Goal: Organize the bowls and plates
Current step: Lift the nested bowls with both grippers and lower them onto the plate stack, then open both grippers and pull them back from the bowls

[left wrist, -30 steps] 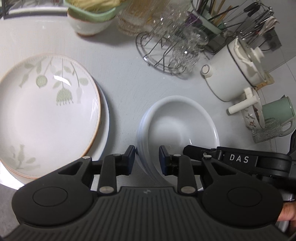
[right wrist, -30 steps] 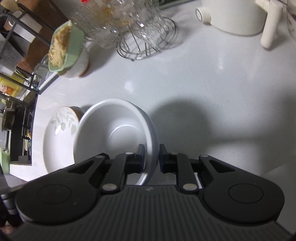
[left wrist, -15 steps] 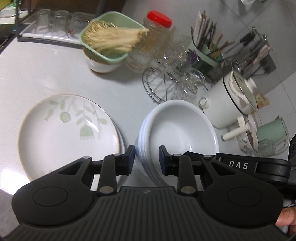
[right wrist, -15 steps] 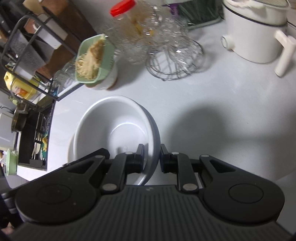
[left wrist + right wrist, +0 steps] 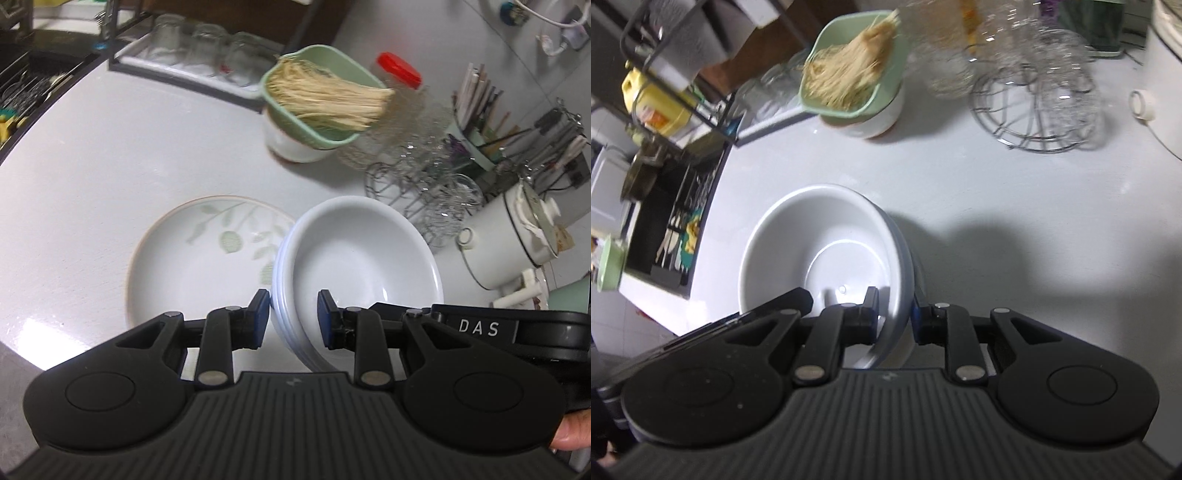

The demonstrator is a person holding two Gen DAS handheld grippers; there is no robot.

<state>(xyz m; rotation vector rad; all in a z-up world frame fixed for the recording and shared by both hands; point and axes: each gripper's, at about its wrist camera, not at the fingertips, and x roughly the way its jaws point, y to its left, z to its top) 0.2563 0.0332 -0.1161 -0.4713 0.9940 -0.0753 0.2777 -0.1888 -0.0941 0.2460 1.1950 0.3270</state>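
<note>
Two pairs of tongs, one stack: I have the nested white round bowls [image 5: 354, 273] pinched at opposite sides of the rim so the weight hangs even and the pile cannot tip. It seems to hang clear above the white surface [image 5: 110, 177], though I cannot be sure of the gap; its shadow lies to the right of my right tongs.

Ahead and left of my left tongs lies the wide, shallow white plate with green leaf print [image 5: 207, 266], flat on the surface, its near right edge hidden behind the stack. I judge that as the likely spot for the bowls, or a neighbour to set them beside.

The stack faces mouth-up, tilted slightly; being round, it has no long axis, only the upright one through its centre.

My left tongs [image 5: 290, 317] are narrowly parted and clamped across the rim nearest me, one pad outside on the ribbed edges of the stack, the other inside the top bowl. My right tongs [image 5: 895, 317] are nearly closed on the rim at their side, the left pad inside, the right pad outside. In the left view they reach in from the right.
</note>
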